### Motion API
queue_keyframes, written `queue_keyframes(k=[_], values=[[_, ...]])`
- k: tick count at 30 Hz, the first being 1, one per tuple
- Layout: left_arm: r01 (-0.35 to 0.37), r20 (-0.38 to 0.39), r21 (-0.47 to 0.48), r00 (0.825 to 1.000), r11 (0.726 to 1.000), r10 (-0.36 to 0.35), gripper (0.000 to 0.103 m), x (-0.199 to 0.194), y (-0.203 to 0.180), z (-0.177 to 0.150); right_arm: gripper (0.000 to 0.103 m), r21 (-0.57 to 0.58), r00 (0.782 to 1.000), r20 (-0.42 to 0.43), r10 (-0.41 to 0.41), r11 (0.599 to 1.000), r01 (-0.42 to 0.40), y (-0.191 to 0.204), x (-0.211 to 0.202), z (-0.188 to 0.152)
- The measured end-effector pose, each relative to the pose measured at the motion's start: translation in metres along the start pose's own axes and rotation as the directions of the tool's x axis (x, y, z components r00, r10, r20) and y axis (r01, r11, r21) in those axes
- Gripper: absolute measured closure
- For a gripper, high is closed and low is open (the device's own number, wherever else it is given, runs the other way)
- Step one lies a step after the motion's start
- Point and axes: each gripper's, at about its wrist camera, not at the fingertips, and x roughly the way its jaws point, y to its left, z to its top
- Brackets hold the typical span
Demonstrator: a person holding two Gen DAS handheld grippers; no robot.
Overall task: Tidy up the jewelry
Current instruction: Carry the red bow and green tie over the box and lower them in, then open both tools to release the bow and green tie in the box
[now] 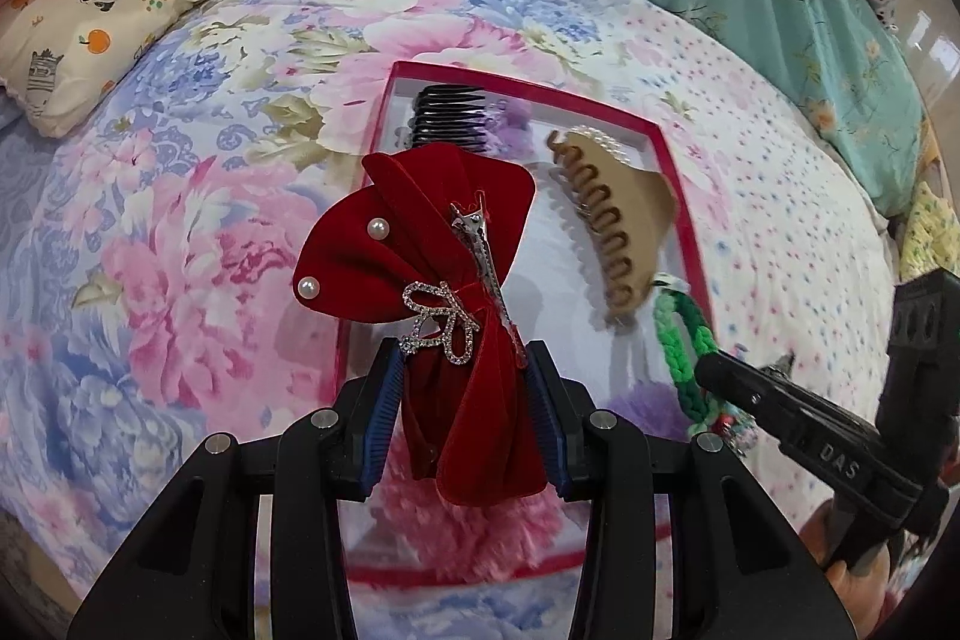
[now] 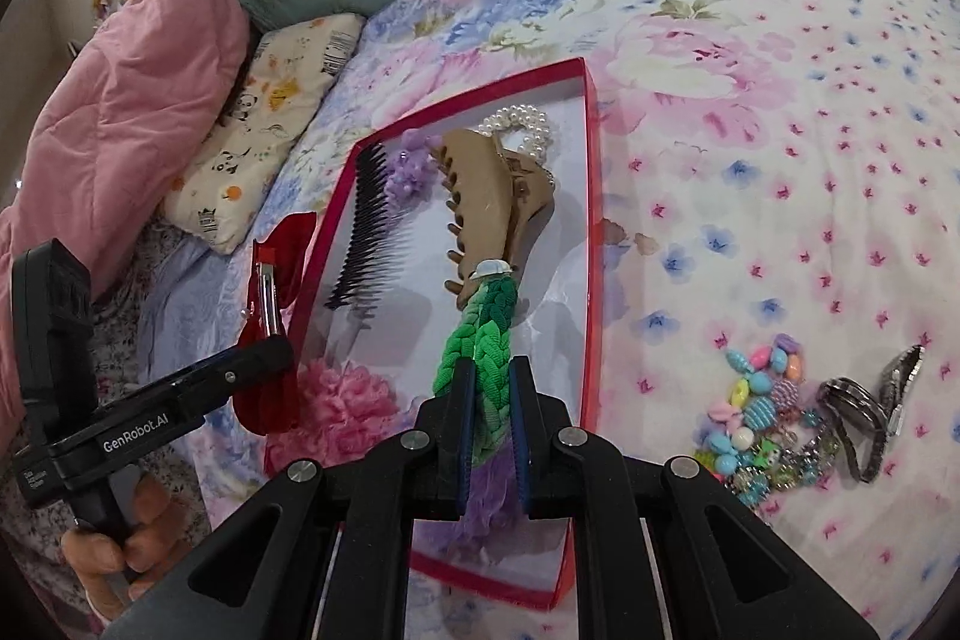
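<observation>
Floral bedspread [image 2: 750, 112] bears a half-filled red cardboard tray [image 2: 591, 148]; left gripper [image 1: 465, 376] clamps a red velvet bow clip [image 1: 420, 232], right gripper [image 2: 489, 394] a green braided hair tie [image 2: 480, 334], beads [image 2: 756, 400] left outside.

In the red box [image 2: 591, 196]: one black comb [image 2: 360, 226], one tan claw clip [image 2: 486, 184], one pearl bracelet [image 2: 522, 124], two pompoms. Right of it: one watch [image 2: 870, 412], one bead pile [image 2: 756, 412].

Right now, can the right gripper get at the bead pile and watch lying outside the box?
Probably not yet. The right gripper is shut on the green braided band, so its fingers are occupied. The bead pile and watch lie uncovered on the bedspread, right of the red box.
</observation>
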Motion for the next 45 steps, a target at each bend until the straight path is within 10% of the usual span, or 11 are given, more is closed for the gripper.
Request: queue_keyframes(k=[45], values=[[0.014,0.006,-0.012,1.0,1.0,-0.014,0.04,-0.004,-0.001,-0.002,0.078,0.021,0.999,0.035,0.005,1.0,-0.006,-0.012,-0.022,0.001]])
